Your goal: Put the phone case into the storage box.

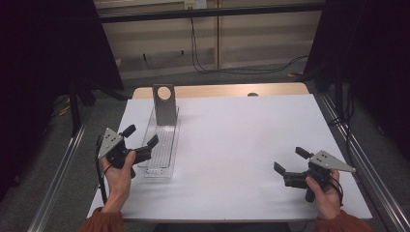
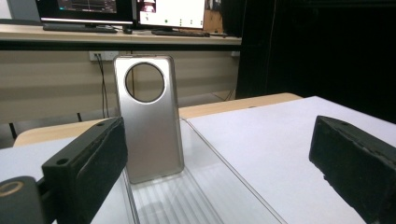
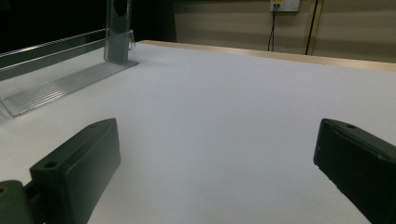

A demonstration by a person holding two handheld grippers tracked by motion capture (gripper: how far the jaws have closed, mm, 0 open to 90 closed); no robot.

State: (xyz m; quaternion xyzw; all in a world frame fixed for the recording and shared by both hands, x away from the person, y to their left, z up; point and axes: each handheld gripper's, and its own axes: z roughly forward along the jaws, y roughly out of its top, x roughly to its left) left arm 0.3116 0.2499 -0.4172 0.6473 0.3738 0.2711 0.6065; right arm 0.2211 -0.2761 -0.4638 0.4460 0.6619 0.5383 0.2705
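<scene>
A silver phone case (image 1: 164, 104) (image 2: 148, 119) with a round camera hole stands upright at the far end of a long clear plastic tray (image 1: 160, 145) (image 2: 201, 196) on the left of the white table. My left gripper (image 1: 140, 135) (image 2: 219, 163) is open at the tray's near left side, its jaws aimed along the tray toward the case, nothing between them. My right gripper (image 1: 290, 160) (image 3: 219, 168) is open low over the table's near right part, holding nothing; its view has the tray (image 3: 60, 86) and the case (image 3: 116, 32) far off at the left.
The white table top (image 1: 241, 140) has a wooden strip along its far edge (image 1: 232, 90). Metal rails run along both sides of the table. Cables lie on the floor beyond, and monitors (image 2: 121, 9) stand on a desk behind.
</scene>
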